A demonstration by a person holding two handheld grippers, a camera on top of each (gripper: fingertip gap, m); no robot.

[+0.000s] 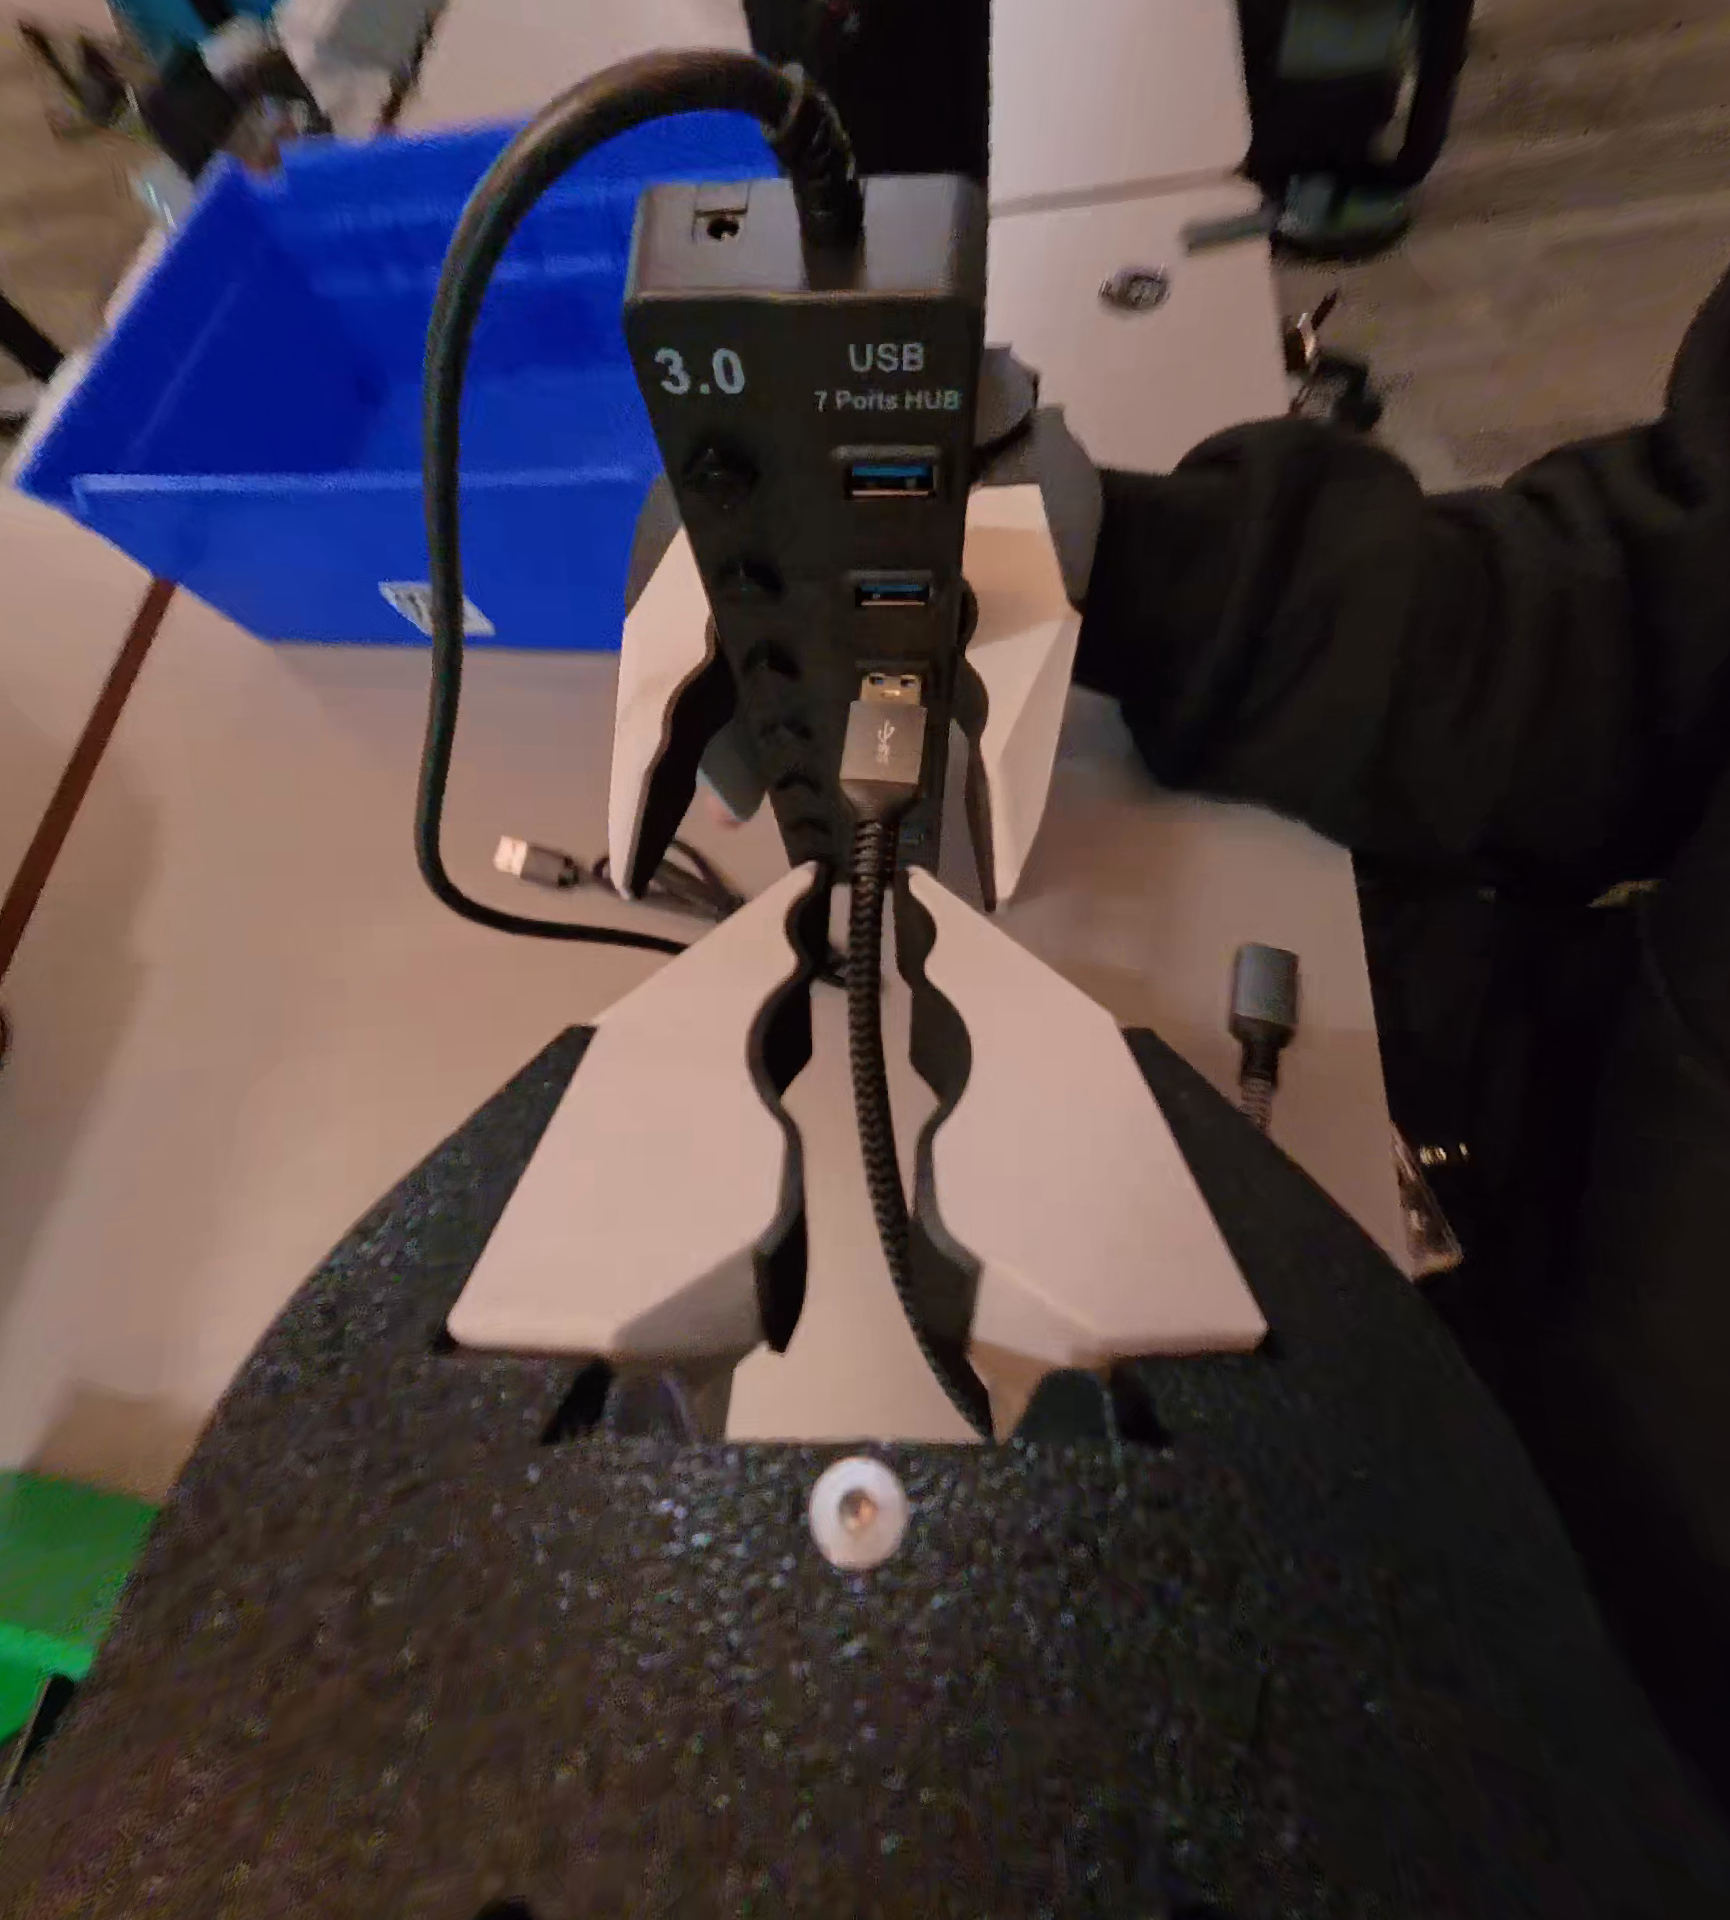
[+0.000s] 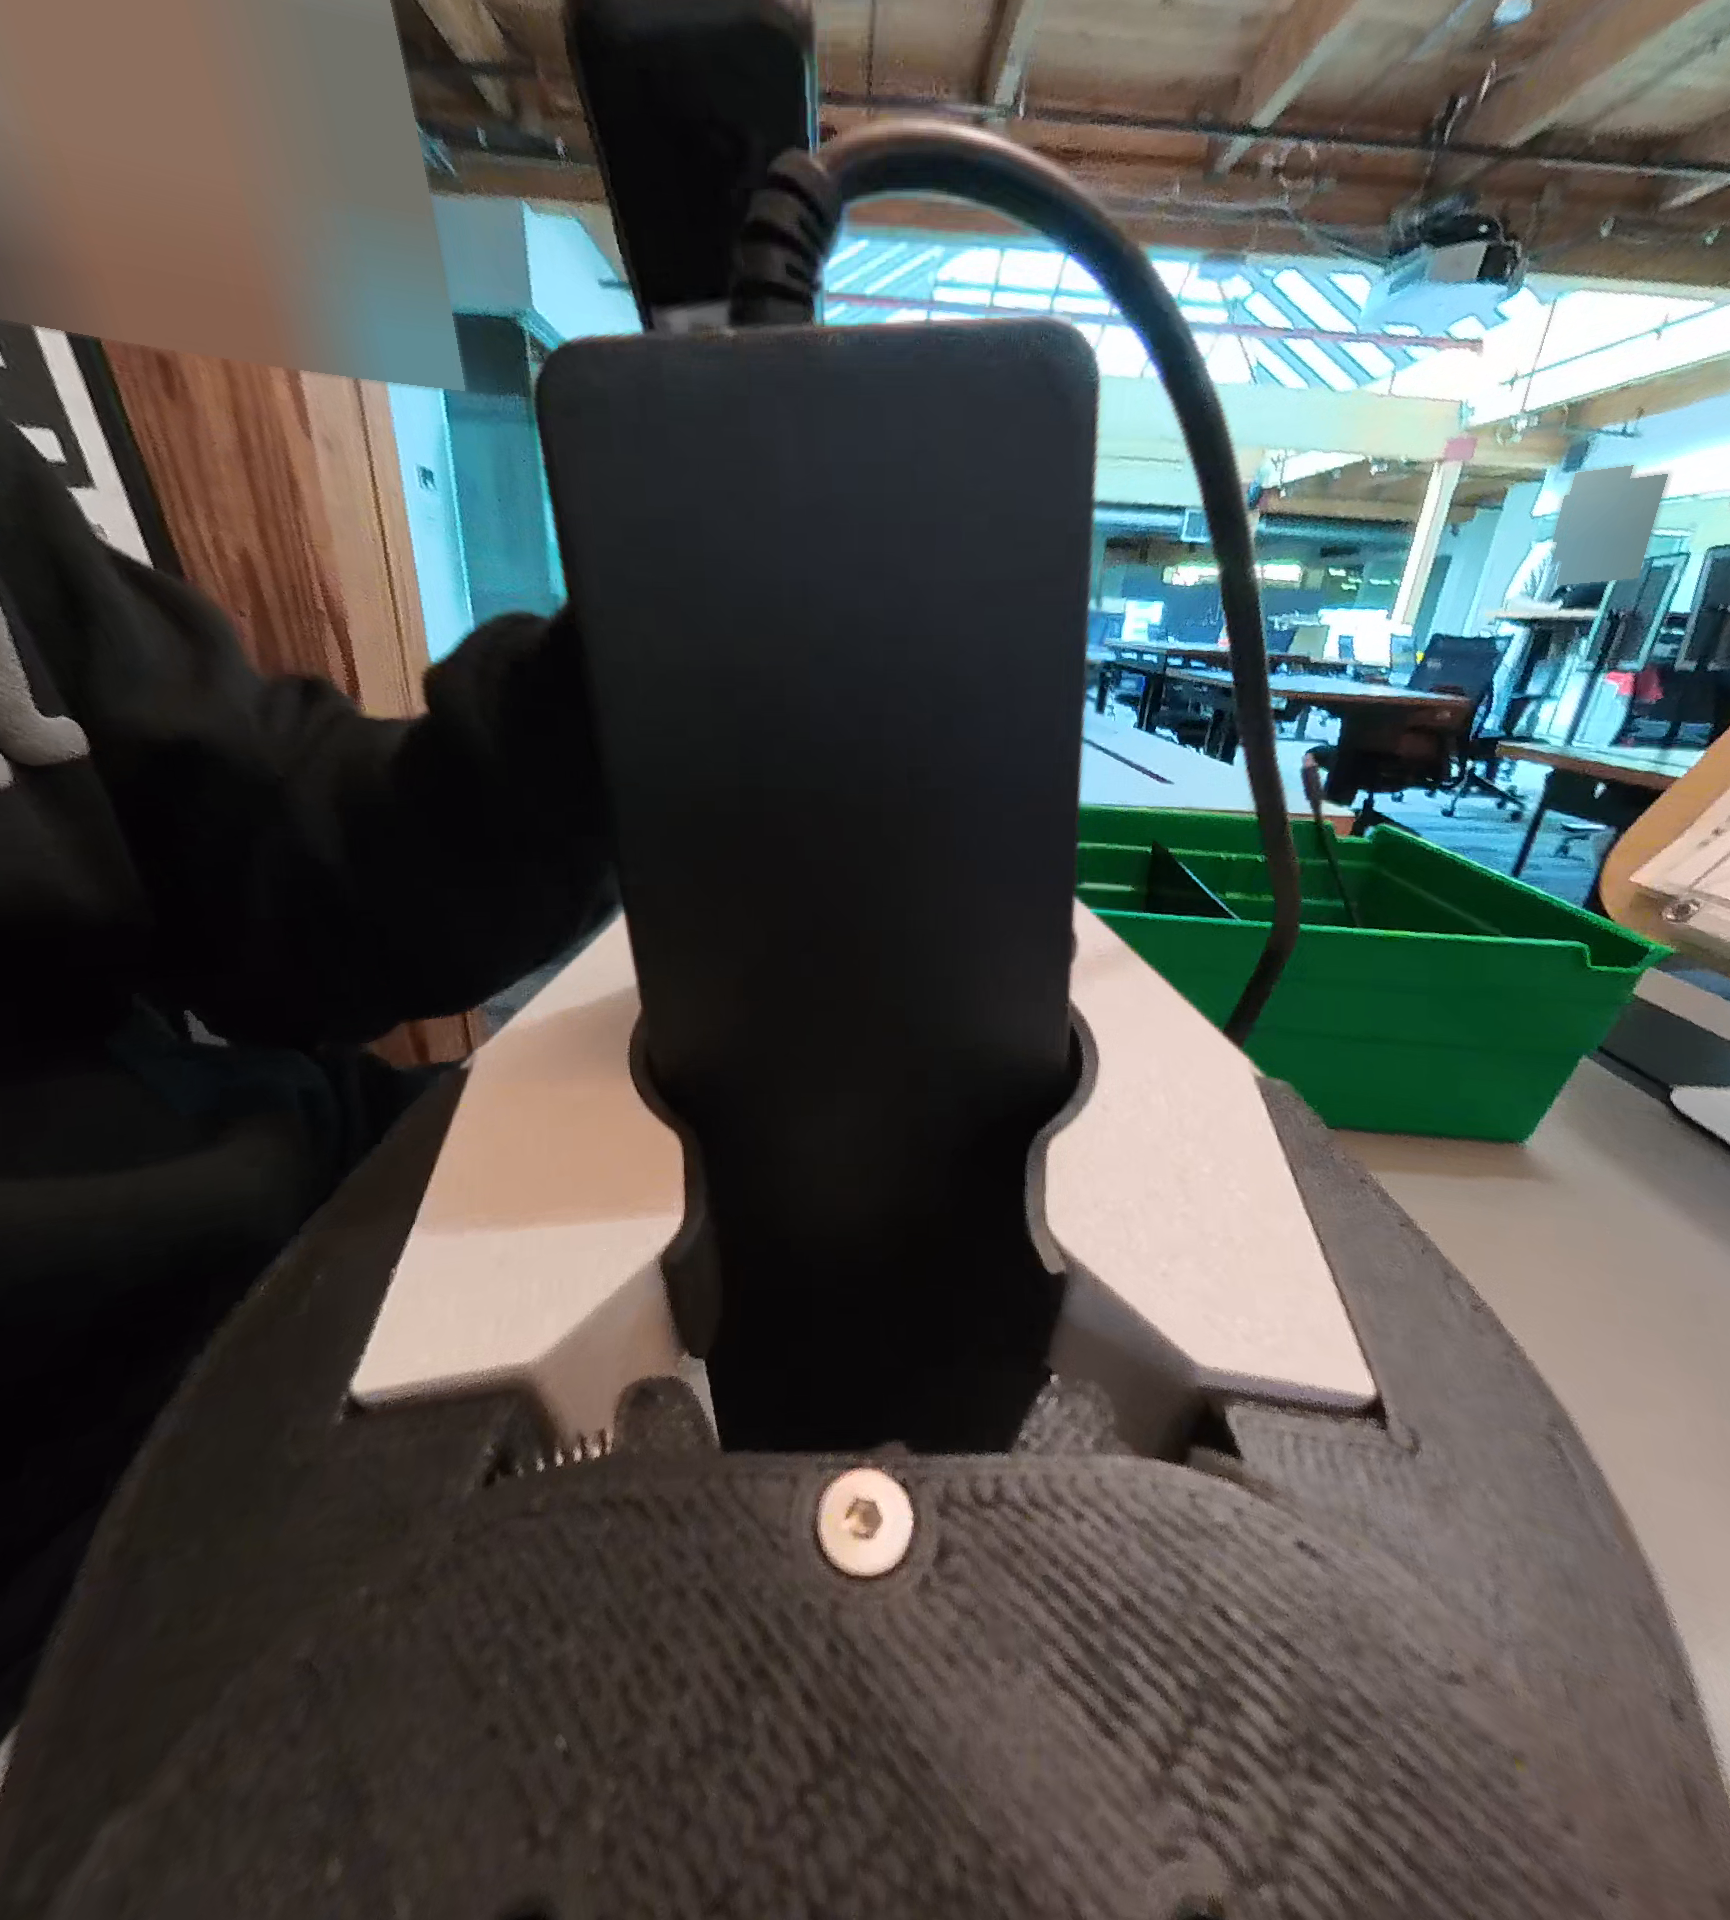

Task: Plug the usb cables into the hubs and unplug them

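Observation:
The black USB hub stands upright, its ports facing the left wrist view. My right gripper is shut on the hub's lower end, and its white fingers show on either side of the hub in the left wrist view. A grey USB plug on a braided cable sits partly in the third port, with its metal tip still showing. My left gripper is closed around that cable just behind the plug. The hub's own black cord loops from its top down to the table.
A blue bin stands behind the hub on the left. A green bin stands at the table edge. A loose USB plug and a grey connector lie on the white table. A black sleeve reaches in from the right.

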